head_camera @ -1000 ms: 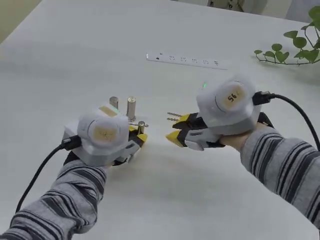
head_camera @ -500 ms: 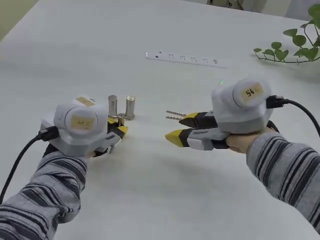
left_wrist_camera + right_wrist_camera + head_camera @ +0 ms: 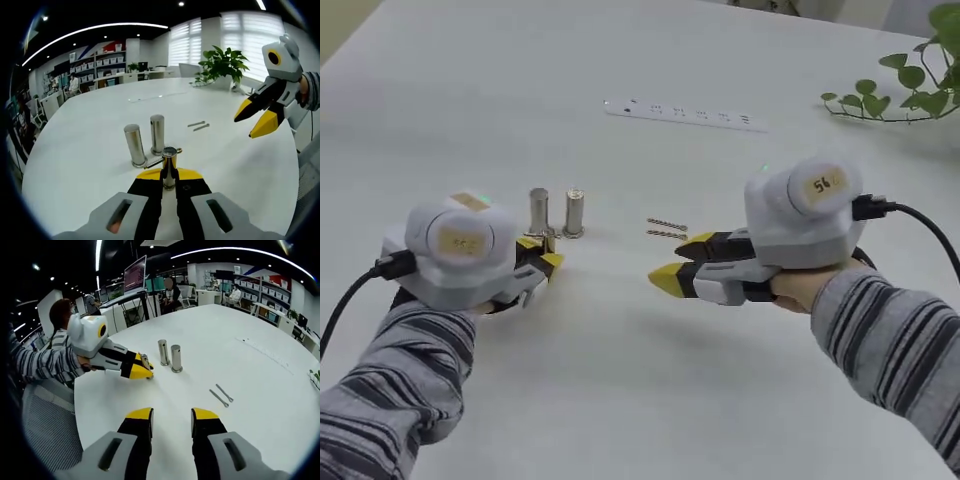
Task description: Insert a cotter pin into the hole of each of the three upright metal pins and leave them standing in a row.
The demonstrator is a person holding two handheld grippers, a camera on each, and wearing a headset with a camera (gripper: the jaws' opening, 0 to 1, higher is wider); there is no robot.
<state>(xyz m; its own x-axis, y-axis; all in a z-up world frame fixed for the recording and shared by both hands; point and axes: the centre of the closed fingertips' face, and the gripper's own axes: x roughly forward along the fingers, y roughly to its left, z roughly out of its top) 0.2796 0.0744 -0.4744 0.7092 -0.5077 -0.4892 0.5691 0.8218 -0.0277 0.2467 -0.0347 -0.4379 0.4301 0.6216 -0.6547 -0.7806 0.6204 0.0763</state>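
My left gripper [image 3: 542, 262] [image 3: 169, 175] is shut on a short metal pin [image 3: 169, 161] [image 3: 549, 241] that has a cotter pin [image 3: 154, 162] through its hole. Just beyond it two bare metal pins [image 3: 538, 210] [image 3: 574, 212] [image 3: 134, 145] [image 3: 157, 133] stand upright side by side. Two loose cotter pins [image 3: 666, 229] [image 3: 199, 125] [image 3: 221, 395] lie on the white table, to the right of the pins. My right gripper [image 3: 672, 263] [image 3: 172, 416] is open, holds nothing, and hovers near those loose cotter pins. In the right gripper view the left gripper [image 3: 135, 370] sits beside the two upright pins [image 3: 169, 355].
A white power strip [image 3: 675, 113] lies farther back on the table [image 3: 620, 380]. A potted plant [image 3: 900, 85] reaches in at the far right corner. Cables trail from both grippers. People sit at desks beyond the table's far end [image 3: 170, 290].
My left gripper has carried its metal pin leftwards, from right of the two standing pins to just in front of the left one. The right gripper drew back slightly and stayed open.
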